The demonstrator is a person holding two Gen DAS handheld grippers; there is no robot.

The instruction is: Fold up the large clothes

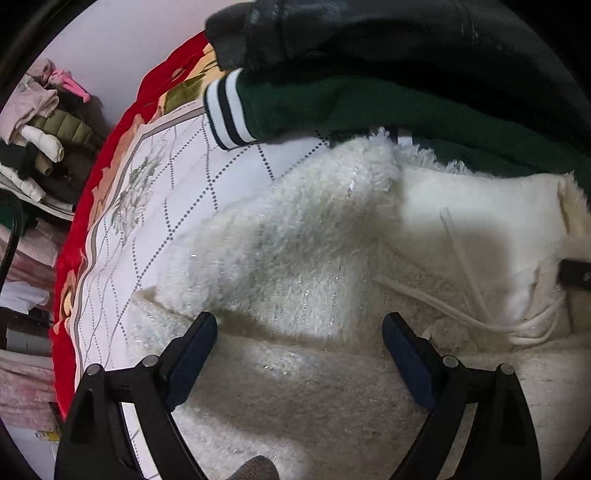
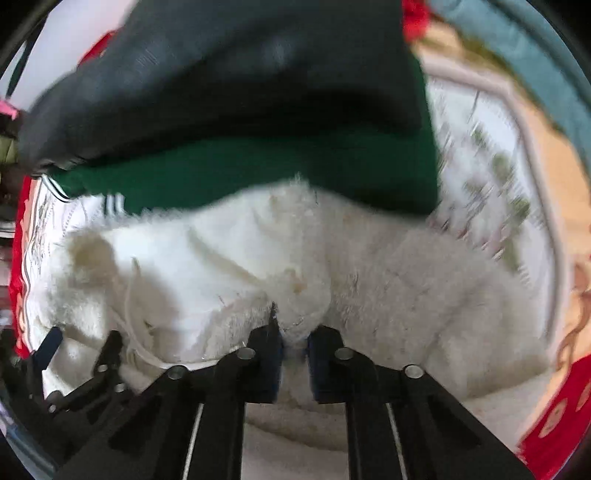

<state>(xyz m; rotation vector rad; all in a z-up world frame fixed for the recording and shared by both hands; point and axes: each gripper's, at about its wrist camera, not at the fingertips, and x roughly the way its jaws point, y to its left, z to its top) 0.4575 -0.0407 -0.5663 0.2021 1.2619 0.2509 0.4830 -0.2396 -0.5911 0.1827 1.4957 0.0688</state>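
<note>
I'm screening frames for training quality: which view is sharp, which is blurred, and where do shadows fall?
Left wrist view: sharp, with grey shadows across the white fluffy garment ahead of the open left claw. Right wrist view: motion-blurred, worst on the patterned bedsheet; right claw fairly crisp.

A fluffy white garment [image 1: 295, 258] lies rumpled on the bed, drawstrings loose.

The right wrist view is smeared: the patterned bedspread [image 2: 491, 177] blurs to streaks. The green garment [image 1: 369, 107] and the black jacket [image 1: 406, 33] above it run off the frame (their full shapes unknowable). The shelf clutter [image 1: 40, 122] is too small to identify.
</note>
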